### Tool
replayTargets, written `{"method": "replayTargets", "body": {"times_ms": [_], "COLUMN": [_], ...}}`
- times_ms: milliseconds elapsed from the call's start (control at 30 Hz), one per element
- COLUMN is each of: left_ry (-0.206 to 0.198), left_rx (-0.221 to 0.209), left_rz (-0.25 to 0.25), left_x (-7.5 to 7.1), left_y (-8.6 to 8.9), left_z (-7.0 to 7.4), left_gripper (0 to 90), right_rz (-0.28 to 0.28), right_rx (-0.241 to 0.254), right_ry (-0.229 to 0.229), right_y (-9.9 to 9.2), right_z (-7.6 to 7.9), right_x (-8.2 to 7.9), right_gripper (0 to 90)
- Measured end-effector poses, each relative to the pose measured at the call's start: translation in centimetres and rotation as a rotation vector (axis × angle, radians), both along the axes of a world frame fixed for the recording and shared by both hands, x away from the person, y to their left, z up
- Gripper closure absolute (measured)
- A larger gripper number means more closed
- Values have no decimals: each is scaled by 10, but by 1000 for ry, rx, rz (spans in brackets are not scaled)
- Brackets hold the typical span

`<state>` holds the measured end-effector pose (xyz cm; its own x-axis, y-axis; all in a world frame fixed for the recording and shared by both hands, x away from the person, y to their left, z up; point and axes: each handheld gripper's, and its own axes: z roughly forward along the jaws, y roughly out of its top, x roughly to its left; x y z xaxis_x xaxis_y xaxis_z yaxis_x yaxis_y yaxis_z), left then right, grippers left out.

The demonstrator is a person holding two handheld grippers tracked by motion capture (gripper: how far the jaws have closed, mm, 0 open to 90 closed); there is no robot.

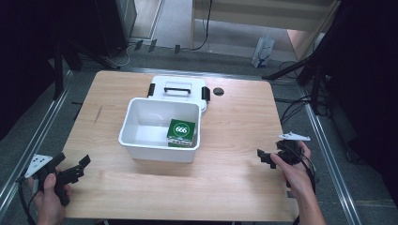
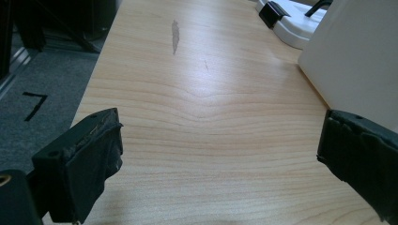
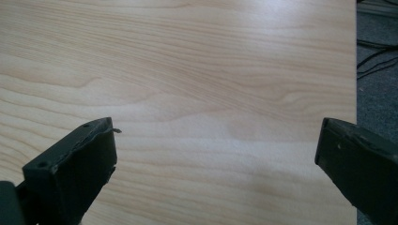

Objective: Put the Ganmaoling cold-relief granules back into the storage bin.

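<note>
The left gripper (image 1: 70, 169), held in the person's left hand (image 1: 47, 199) at the table's near left corner, has its jaws spread wide with nothing between them; in the left gripper view they frame bare wood, with a grey scuff mark (image 2: 175, 36) farther up the tabletop. The right gripper (image 1: 271, 158), held in the right hand (image 1: 294, 176) near the table's right edge, is likewise spread wide and empty, and the right gripper view looks across bare wood towards that edge. Both grippers are well apart from the white plastic bin (image 1: 159, 149), which stands open around the middle of the light wooden table (image 1: 234, 187). Inside it, against its right wall, sits a green box (image 1: 181, 133) printed with "666" in a white circle. Just behind the bin, towards the far edge, lies its white lid (image 1: 178, 89) with a black handle and a black latch at each end; one latch (image 2: 273, 12) appears in the left gripper view. A small black round disc (image 1: 218, 91) lies on the table just right of the lid.
</note>
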<state>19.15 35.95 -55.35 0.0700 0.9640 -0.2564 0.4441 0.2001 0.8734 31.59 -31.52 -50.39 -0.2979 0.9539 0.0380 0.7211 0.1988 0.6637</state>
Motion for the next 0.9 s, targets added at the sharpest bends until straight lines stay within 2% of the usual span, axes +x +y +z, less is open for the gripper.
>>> {"method": "replayTargets", "body": {"times_ms": [33,167,300,333,367,433,467,500,567,633,700,733,800,833,900], "left_ry": [0,-1,3,3,3,5,5,6,7,8,7,8,7,8,10], "left_rx": [0,3,3,2,2,-2,-4,-3,-2,-1,-2,-2,-2,-2,0], "left_rz": [0,-3,-5,-6,-6,-8,-6,-7,-9,-8,-9,-9,-11,-11,-13], "left_x": [0,0,0,0,0,0,0,0,0,0,0,0,0,1,1], "left_y": [0,0,0,0,0,0,0,0,0,0,0,0,0,0,0], "left_z": [0,0,0,0,0,0,0,0,0,0,0,0,0,0,0], "left_gripper": [10,10,10,10,10,10,10,10,10,10,10,10,10,10,10], "right_rz": [0,-47,-73,-88,-88,-117,-117,-134,-151,-150,-146,-148,-148,-141,-145], "right_rx": [0,17,35,45,45,57,57,76,86,78,74,87,94,123,119], "right_ry": [0,-59,-88,-115,-115,-184,-184,-229,-277,-300,-304,-328,-329,-331,-341], "right_y": [0,-14,-22,-27,-27,-33,-33,-35,-38,-38,-38,-39,-39,-40,-39], "right_z": [0,-18,-28,-34,-34,-41,-41,-42,-41,-41,-42,-42,-42,-42,-42], "right_x": [0,-20,-33,-41,-41,-54,-54,-62,-71,-77,-80,-86,-88,-93,-95], "right_gripper": [0,0,0,0,0,0,0,0,0,0,0,0,0,0,0]}}
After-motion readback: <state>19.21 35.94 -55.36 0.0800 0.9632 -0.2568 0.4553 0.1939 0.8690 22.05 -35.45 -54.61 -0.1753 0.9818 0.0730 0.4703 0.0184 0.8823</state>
